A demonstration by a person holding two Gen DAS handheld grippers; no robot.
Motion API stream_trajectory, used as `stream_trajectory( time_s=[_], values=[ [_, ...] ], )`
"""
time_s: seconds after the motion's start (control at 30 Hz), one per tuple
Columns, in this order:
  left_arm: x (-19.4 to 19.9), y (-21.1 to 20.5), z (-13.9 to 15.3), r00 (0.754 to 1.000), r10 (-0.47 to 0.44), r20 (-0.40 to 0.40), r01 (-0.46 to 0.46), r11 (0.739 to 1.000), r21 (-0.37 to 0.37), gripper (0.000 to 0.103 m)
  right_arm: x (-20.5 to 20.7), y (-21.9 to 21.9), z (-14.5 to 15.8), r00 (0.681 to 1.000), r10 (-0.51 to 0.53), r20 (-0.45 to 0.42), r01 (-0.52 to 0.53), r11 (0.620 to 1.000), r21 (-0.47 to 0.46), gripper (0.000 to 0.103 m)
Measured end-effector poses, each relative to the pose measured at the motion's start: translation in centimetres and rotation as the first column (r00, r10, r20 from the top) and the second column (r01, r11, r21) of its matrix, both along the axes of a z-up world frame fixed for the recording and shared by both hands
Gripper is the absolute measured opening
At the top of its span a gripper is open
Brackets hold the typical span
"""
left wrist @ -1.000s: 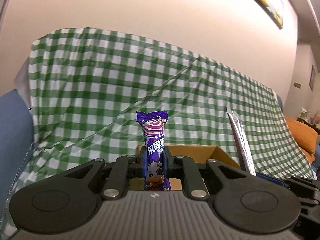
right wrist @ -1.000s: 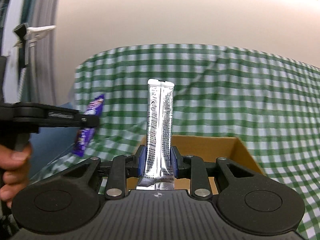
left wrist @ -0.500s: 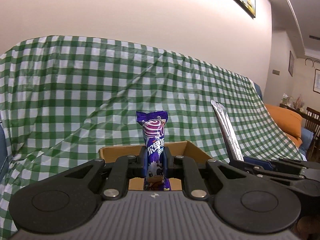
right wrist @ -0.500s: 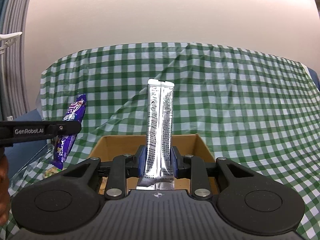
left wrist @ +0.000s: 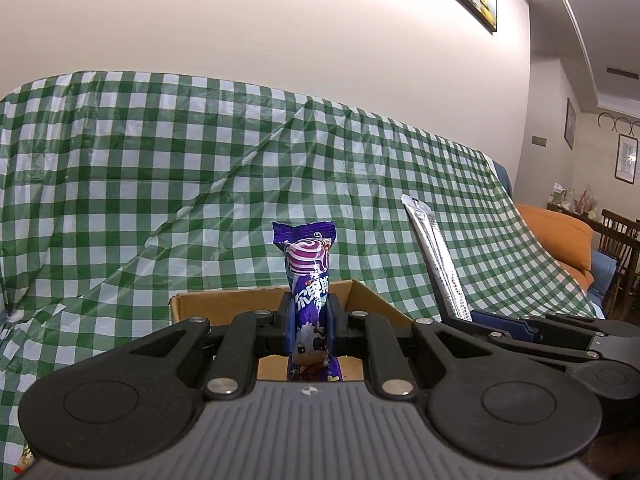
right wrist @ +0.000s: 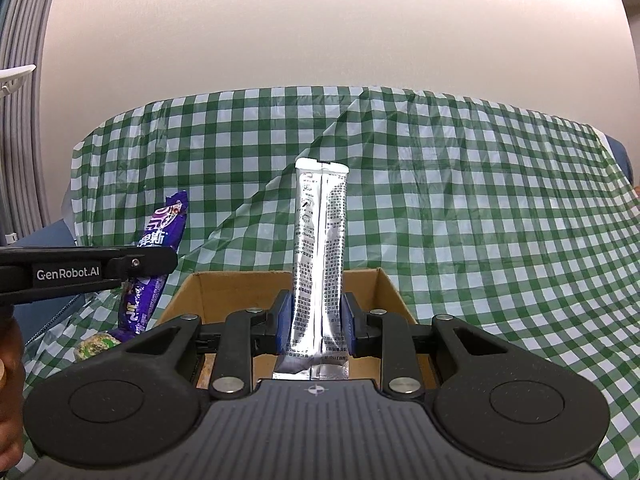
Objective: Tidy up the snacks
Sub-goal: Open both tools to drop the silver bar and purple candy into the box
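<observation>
Left tongs (left wrist: 310,318): closed tight on the purple pack (left wrist: 310,280), which stands upright between the pads, its lower end hanging below them.
Right tongs (right wrist: 316,326): closed on the silver stick (right wrist: 320,264), held upright near its bottom end, most of its length rising free above the pads.
Box (right wrist: 240,292): open cardboard, just beyond and below both tongs, resting on the green checked cloth (right wrist: 480,200); I cannot tell whether a bench or a sofa lies under the cloth.
Change: over the last second both tongs have swung in toward the box; the near rim now fills more of each view and the box sits squarely ahead, where a second ago it lay partly off to one side.
Spacing: the two tongs are side by side, the left one's arm crossing the left edge of the right view, the silver stick leaning in at the right of the left view.
Meaning: both snacks look carried and lined up for dropping; neither is in the box yet.
Loose item: a small greenish snack (right wrist: 94,346) lies on the cloth left of the box.
Risk: the tongs are close, so releasing together could knock packs together.
</observation>
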State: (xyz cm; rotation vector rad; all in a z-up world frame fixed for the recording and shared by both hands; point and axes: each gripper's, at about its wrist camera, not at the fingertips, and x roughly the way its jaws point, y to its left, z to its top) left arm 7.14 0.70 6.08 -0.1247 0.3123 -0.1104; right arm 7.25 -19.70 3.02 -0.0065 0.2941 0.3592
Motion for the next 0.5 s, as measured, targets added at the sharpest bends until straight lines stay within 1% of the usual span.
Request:
stream_trajectory(
  time_s=[0.3, 0.33, 0.37, 0.4, 0.43, 0.47, 0.5],
  values=[
    [0.16, -0.21, 0.01, 1.000, -0.014, -0.001, 0.014, 1.000, -0.005, 0.016, -0.28, 0.18, 0.17, 1.000, -0.012, 0.004, 0.012, 1.000, 0.003, 0.028],
    [0.32, -0.21, -0.05, 1.000, -0.028, -0.012, 0.028, 1.000, -0.011, 0.018, -0.25, 0.19, 0.14, 1.000, -0.011, 0.001, 0.011, 1.000, 0.003, 0.028],
    [0.62, -0.26, -0.18, 0.998, -0.048, -0.035, 0.047, 0.999, -0.020, 0.023, -0.22, 0.24, 0.08, 1.000, -0.011, -0.003, 0.011, 1.000, 0.001, 0.029],
    [0.91, -0.28, -0.32, 0.997, -0.061, -0.055, 0.060, 0.998, -0.021, 0.040, -0.16, 0.41, 0.00, 1.000, -0.015, -0.010, 0.015, 1.000, -0.010, 0.033],
    [0.88, -0.35, -0.34, 0.998, -0.046, -0.052, 0.046, 0.999, -0.007, 0.050, -0.01, 0.63, -0.17, 1.000, -0.023, -0.018, 0.023, 0.999, -0.031, 0.052],
    [0.74, -0.33, -0.27, 0.998, -0.038, -0.043, 0.038, 0.999, 0.003, 0.051, 0.05, 0.82, -0.28, 0.999, -0.041, -0.019, 0.040, 0.998, -0.048, 0.065],
    [0.61, -0.15, -0.19, 0.999, -0.037, -0.039, 0.037, 0.999, 0.005, 0.051, 0.07, 0.91, -0.31, 0.998, -0.056, -0.011, 0.055, 0.997, -0.057, 0.081]
  ],
)
